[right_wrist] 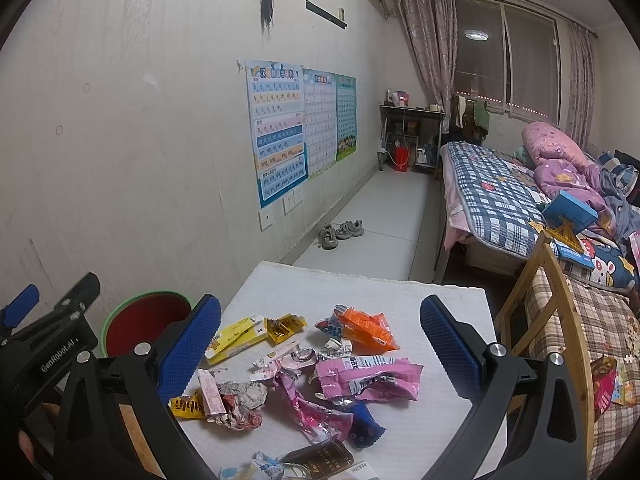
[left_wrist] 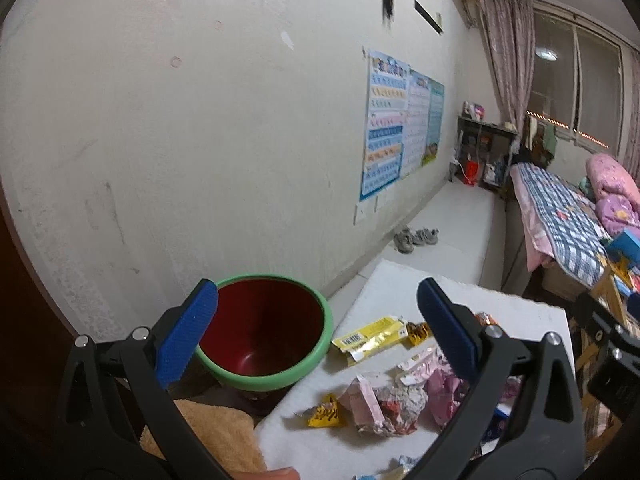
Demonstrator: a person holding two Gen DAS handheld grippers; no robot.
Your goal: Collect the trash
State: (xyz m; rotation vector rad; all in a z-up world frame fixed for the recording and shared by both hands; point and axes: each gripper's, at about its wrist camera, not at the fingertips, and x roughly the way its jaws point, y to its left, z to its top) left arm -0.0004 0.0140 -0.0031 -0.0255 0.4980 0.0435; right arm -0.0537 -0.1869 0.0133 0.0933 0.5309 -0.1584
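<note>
The left gripper [left_wrist: 318, 336], black-framed with 2 blue textured pads, is held spread wide with nothing between its pads; a fingertip [left_wrist: 280, 473] of the person is glimpsed at the bottom edge of the left wrist view. Its left pad is seen in front of the round green-rimmed bin with a dark red inside [left_wrist: 264, 336], its right pad over the littered tabletop. The right gripper [right_wrist: 320, 350] is likewise held fully apart and empty, raised above the heap of wrappers and pointed along the white cloth-covered table [right_wrist: 400, 292].

Nearest the right gripper, a dark brown wrapper [right_wrist: 320, 458] and a crumpled silver-and-red foil wrapper [right_wrist: 240, 404] are seen, with a small yellow tiger-print packet [left_wrist: 326, 416] beside the foil. A pink plastic snack bag [right_wrist: 368, 378] lies in the middle of the pile, a blue wrapper [right_wrist: 364, 424] just in front of it. Farther on, a long yellow wrapper [right_wrist: 234, 340] lies close to the bin and an orange packet [right_wrist: 368, 328] to its right.

Beyond the table, a pair of grey shoes [right_wrist: 340, 234] is set by the wall under 3 colourful wall charts [right_wrist: 296, 128], and a bed with a blue checked quilt [right_wrist: 492, 200] stands at right.
</note>
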